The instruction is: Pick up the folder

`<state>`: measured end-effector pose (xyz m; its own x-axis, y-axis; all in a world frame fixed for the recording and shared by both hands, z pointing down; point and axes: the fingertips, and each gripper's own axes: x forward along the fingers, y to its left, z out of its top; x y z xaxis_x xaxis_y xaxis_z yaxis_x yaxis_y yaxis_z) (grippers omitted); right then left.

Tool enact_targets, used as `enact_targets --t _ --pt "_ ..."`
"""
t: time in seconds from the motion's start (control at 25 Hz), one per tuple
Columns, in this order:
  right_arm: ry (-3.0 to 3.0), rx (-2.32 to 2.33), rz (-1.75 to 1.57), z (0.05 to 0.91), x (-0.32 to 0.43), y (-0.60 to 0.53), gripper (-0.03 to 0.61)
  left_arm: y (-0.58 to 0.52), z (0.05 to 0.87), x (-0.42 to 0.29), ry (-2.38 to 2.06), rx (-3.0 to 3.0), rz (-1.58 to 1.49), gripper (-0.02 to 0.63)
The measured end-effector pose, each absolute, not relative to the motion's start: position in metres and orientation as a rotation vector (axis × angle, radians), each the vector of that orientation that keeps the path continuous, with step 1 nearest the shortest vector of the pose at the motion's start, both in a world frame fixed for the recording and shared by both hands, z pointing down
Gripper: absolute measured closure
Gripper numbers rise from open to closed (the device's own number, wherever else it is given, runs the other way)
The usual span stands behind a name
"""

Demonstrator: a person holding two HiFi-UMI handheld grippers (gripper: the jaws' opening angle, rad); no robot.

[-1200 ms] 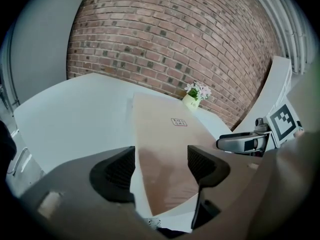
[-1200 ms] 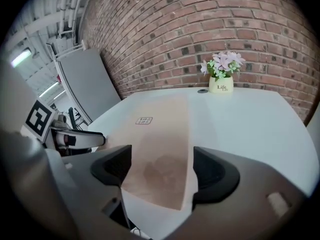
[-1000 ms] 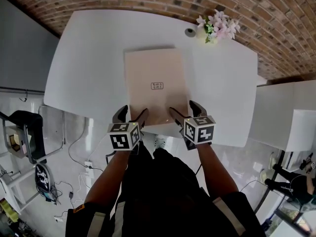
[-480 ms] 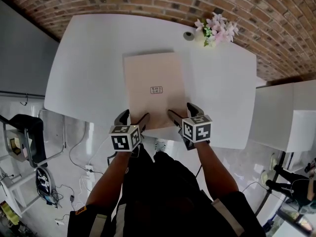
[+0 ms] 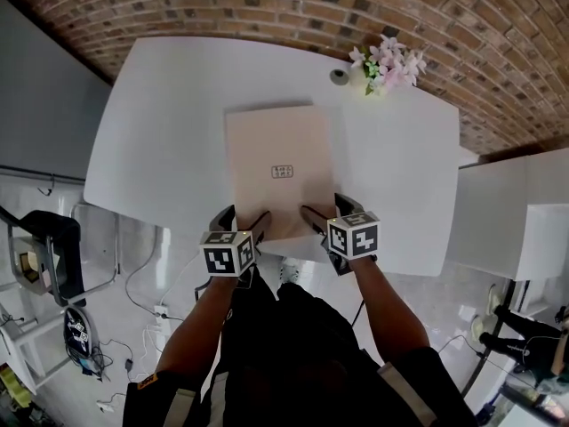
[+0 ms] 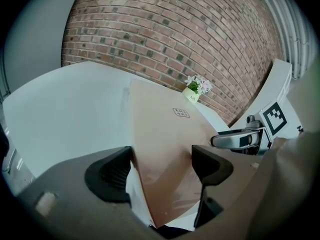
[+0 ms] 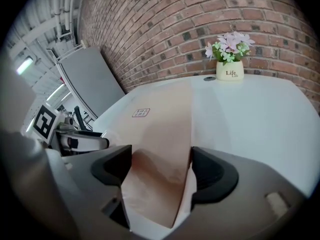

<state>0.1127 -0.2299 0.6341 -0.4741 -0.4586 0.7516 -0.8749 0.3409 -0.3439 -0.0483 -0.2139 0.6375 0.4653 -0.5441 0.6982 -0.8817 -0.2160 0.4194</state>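
Flat tan paper folder [image 5: 278, 163] | left gripper [image 6: 162, 166] and right gripper [image 7: 161, 166] at its near corners, jaws apart, not pinching | risk: thin edge may slip out, folder slides.

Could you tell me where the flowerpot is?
Head view: the cream pot of pink flowers stands at the white table's far edge, right of the tan folder.

"Life" on the white flower pot [image 7: 230, 72]
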Motion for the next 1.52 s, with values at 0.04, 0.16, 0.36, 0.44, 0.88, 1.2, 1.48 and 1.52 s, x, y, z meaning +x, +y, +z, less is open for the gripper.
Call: enact_targets --t 0.04,0.16,0.36,0.44,0.88,1.2,1.48,1.52 --pt "-2.069 1.163 1.009 0.634 0.112 -0.23 0.204 -0.214 0.637 -0.048 -1.196 1.896 0.523 0.235" --pt "-2.06 1.172 0.994 0.632 0.111 -0.229 0.207 -0.213 0.636 -0.048 -1.199 1.902 0.52 0.238" --pt "-2.092 1.22 0.991 0.615 0.11 -0.227 0.209 -0.214 0.618 -0.049 -1.218 1.931 0.477 0.239" --pt "-2.113 1.241 0.982 0.604 0.11 -0.226 0.209 -0.215 0.605 -0.049 -1.238 1.96 0.467 0.239" --pt "-2.298 1.335 0.759 0.509 0.113 -0.225 0.21 -0.213 0.517 -0.045 -1.341 2.111 0.318 0.239" --pt "-2.424 1.392 0.657 0.446 0.107 -0.197 0.21 -0.182 0.45 -0.053 -1.456 2.192 0.172 0.239" --pt "-2.523 1.439 0.558 0.399 0.106 -0.175 0.21 -0.16 0.399 -0.055 -1.534 2.291 0.098 0.239" --pt "-2.535 1.447 0.543 0.393 0.106 -0.173 0.21 -0.157 0.394 -0.055 -1.542 2.298 0.084 0.239"
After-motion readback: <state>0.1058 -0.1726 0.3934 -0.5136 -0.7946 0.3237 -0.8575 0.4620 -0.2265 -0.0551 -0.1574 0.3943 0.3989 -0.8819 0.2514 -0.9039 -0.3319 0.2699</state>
